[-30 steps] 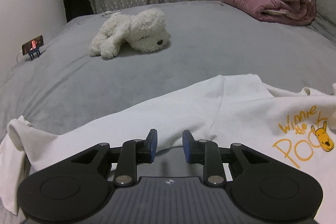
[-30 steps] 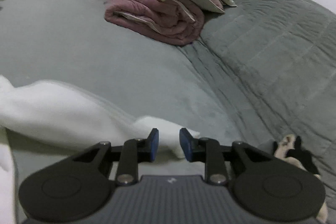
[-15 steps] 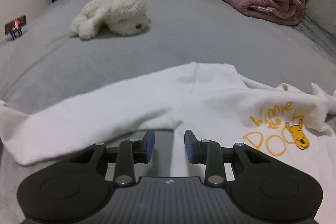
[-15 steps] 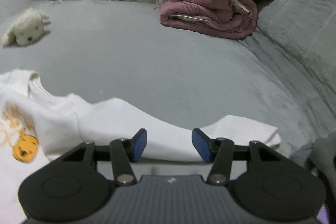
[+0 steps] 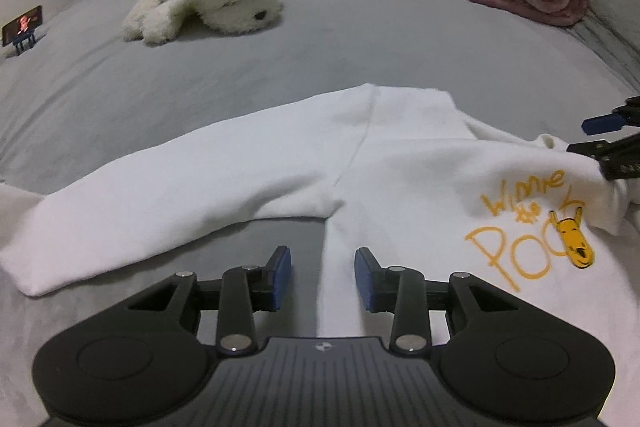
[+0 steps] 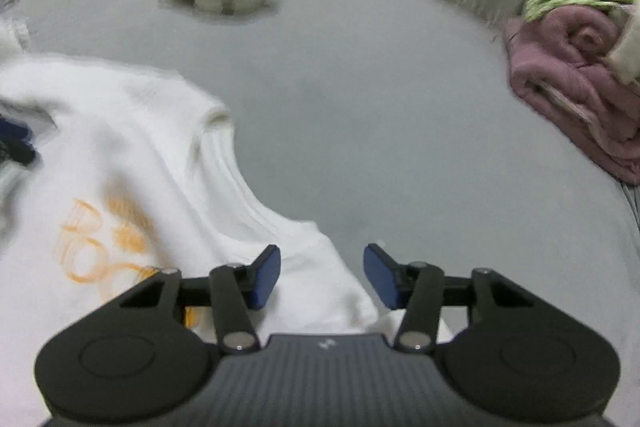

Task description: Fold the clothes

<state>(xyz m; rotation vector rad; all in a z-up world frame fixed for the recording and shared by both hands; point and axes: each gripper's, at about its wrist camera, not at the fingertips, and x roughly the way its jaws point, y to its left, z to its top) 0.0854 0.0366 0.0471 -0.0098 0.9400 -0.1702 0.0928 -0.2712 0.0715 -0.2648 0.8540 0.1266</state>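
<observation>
Sweatshirt [image 5: 400, 163] now released; left claw [image 5: 323, 277] and right claw [image 6: 321, 277] gape empty.

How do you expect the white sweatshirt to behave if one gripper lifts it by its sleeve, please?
The white sweatshirt will probably sag limply: it already drapes in soft folds on the bed. The sleeve would likely rise first, dragging the body. It looks thick, so perhaps fairly heavy for a top.
</observation>
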